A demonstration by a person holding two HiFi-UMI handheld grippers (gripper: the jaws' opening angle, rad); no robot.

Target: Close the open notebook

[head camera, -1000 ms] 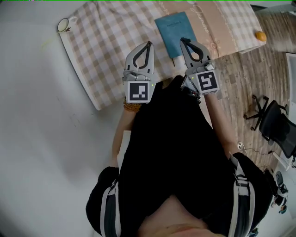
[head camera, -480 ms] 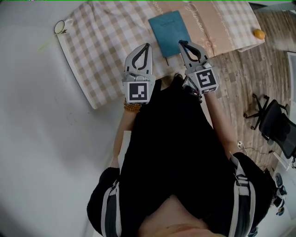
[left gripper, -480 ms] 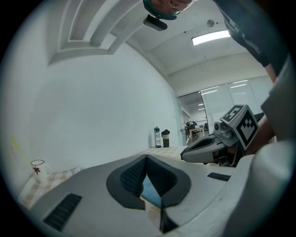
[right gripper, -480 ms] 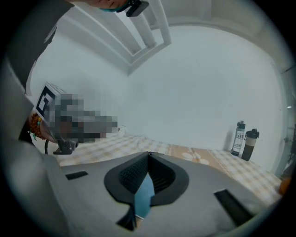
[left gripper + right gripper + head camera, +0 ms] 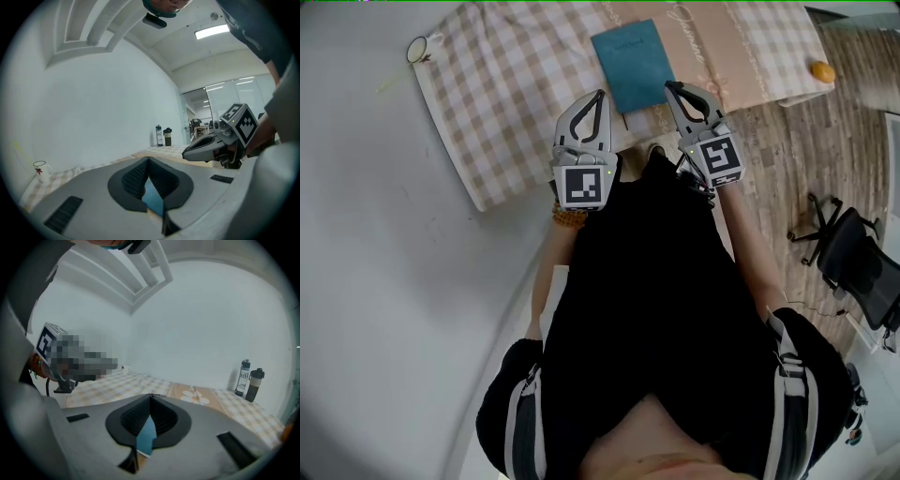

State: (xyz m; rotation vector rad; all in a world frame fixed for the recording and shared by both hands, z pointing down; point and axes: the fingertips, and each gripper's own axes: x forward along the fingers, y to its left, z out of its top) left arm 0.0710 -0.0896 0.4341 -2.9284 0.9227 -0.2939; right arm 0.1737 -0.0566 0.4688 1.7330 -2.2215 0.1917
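Here we are over the notebook (image 5: 632, 66), and it reads as shut from the head view: one flat teal rectangle, cover side up, with matte, plain board, crisp corners and only a faint line of print near its far edge. It lies on the checked cloth (image 5: 506, 84), right where the beige-and-white squares meet the tan runner (image 5: 717, 37), just ahead of both grippers and roughly between them. The cloth looks soft and woven, and it is a touch rumpled at its near edge. The runner is smoother and carries a pale flower print. We see the left gripper (image 5: 600, 94) with its jaws together, grey moulded shells meeting at a point, and nothing pinched between the ribbed black pads. The right gripper (image 5: 673, 86) is the same: jaws closed, tips pressed to each other and empty. In both gripper views a sliver of that teal cover shows through the slot beneath the closed tips. At the cloth's far left corner stands a small white cup (image 5: 419, 49), and at the far right edge sits a small round orange fruit (image 5: 823, 71). Two bottles (image 5: 248, 378) stand against the white wall, one clear with a label and one dark. Off the table we have wood-grain flooring and a black office chair (image 5: 853, 258).
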